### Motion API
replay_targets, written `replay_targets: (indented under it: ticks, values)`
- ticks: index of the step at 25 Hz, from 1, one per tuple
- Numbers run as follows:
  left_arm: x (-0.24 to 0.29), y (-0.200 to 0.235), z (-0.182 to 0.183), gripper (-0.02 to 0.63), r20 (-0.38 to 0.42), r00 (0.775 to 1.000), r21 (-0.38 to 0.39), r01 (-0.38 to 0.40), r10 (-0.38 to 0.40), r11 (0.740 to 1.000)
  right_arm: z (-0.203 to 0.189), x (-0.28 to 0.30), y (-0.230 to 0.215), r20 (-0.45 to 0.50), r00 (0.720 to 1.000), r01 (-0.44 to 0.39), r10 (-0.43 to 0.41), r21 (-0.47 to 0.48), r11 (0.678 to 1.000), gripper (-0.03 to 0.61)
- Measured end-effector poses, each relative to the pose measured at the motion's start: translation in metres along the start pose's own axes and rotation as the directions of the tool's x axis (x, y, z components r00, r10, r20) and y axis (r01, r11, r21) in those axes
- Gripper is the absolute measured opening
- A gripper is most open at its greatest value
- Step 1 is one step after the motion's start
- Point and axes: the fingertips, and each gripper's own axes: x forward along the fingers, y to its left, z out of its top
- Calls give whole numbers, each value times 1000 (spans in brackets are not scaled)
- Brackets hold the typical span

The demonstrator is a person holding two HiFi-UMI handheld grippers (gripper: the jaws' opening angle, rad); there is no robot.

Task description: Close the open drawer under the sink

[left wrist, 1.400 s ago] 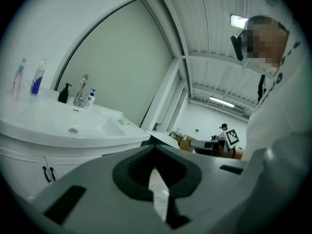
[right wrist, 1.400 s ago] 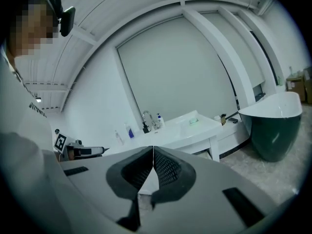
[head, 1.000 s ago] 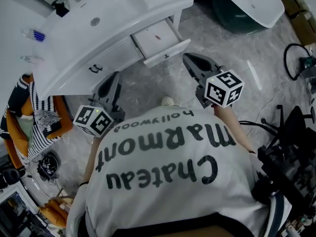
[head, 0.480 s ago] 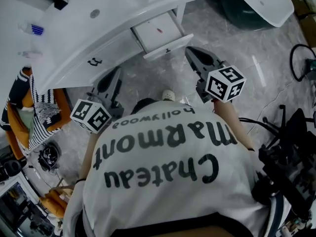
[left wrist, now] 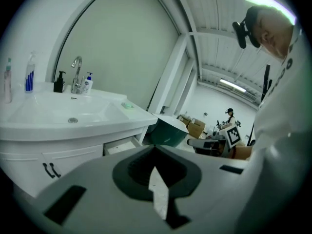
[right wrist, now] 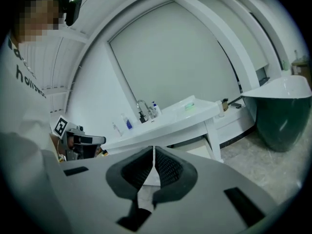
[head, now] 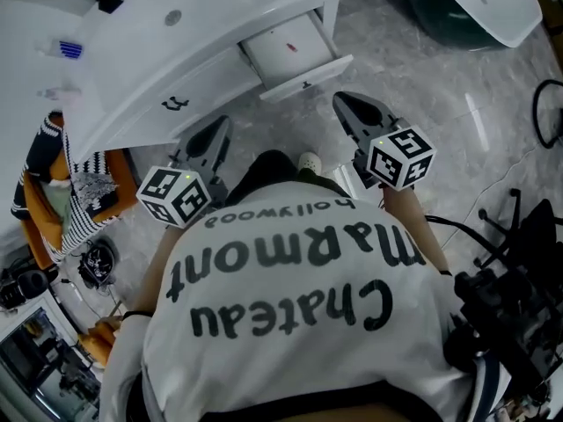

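Note:
The white vanity (head: 220,33) holds the sink at the upper left of the head view. Under its right end a white drawer (head: 290,51) stands pulled out, its front panel (head: 306,79) facing me. The drawer also shows in the left gripper view (left wrist: 119,146) and the right gripper view (right wrist: 196,151). My left gripper (head: 218,132) hangs in front of the cabinet doors, left of the drawer, shut and empty (left wrist: 155,149). My right gripper (head: 343,102) is just below and right of the drawer front, apart from it, shut on nothing (right wrist: 154,149).
A dark green and white bathtub (head: 475,7) stands at the upper right. Striped and orange cloth (head: 62,200) lies left of the vanity. Cables (head: 545,104) and dark equipment (head: 510,323) are on the right. Bottles and a faucet (left wrist: 76,74) stand behind the basin.
Both grippers have sunk a little in front of the vanity, and the left one has shifted to the right. The drawer stays pulled out. Both jaws stay shut.

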Motion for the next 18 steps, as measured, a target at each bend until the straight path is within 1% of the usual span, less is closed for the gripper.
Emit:
replay_targets:
  ticks: [2,5,6,9,11,14,18]
  values:
    - [-1,1,-8,8,-18,1000,-13,5,-5,1000,-13,5,5,-17,1000,-19,19,0,1000,12]
    - [3,-2,-13,8,0,998,-27,61,-61,998,-33,11,3,-51,999,-8,7,-25,1000,12]
    - [6,0,-15,8,-4,998,-31,69,-69,997,-38,13,2,-60,998,-1,-1,-33,999,12]
    - [15,6,-24,8,-35,997,-38,70,-71,997,-51,19,-5,-80,996,25,-28,-31,999,12]
    - [22,9,-27,8,-49,996,-30,77,-78,997,-59,22,-11,-94,995,43,-44,-18,999,12]
    - [31,12,-28,8,-54,994,-15,93,-94,996,-72,26,-19,-123,990,68,-69,-5,998,12]
    - [40,26,-29,8,-48,993,-30,107,-108,994,-87,37,-25,-172,982,84,-82,6,996,12]
